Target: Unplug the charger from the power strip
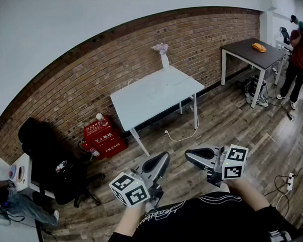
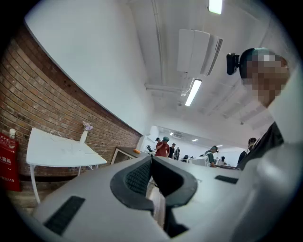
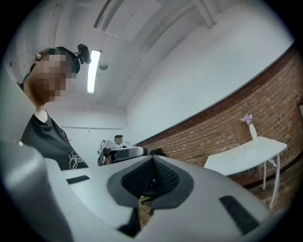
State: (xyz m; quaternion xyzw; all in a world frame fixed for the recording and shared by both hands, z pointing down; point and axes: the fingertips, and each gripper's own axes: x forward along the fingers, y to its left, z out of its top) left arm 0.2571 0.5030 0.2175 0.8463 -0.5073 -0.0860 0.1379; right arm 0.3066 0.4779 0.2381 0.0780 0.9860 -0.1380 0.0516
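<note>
Brick wall (image 1: 65,91) along the back, wood floor (image 1: 232,134), and a white table (image 1: 140,101) with a vase (image 1: 165,59) at its far corner. A white cable (image 1: 185,137) trails on the floor just below the table's near edge. What looks like a power strip (image 1: 289,179) sits on the floor way off to the right. I can't make out a charger from here, it's too small.

Left gripper (image 1: 165,155) and right gripper (image 1: 188,154) are both closed up tight with nothing in them. They're held close to the body, well apart from all of it.

My guess is the charger is light hard plastic, seated by friction. So pinch its flat sides, not the cord, and pin the light strip or it'll lift too.
</note>
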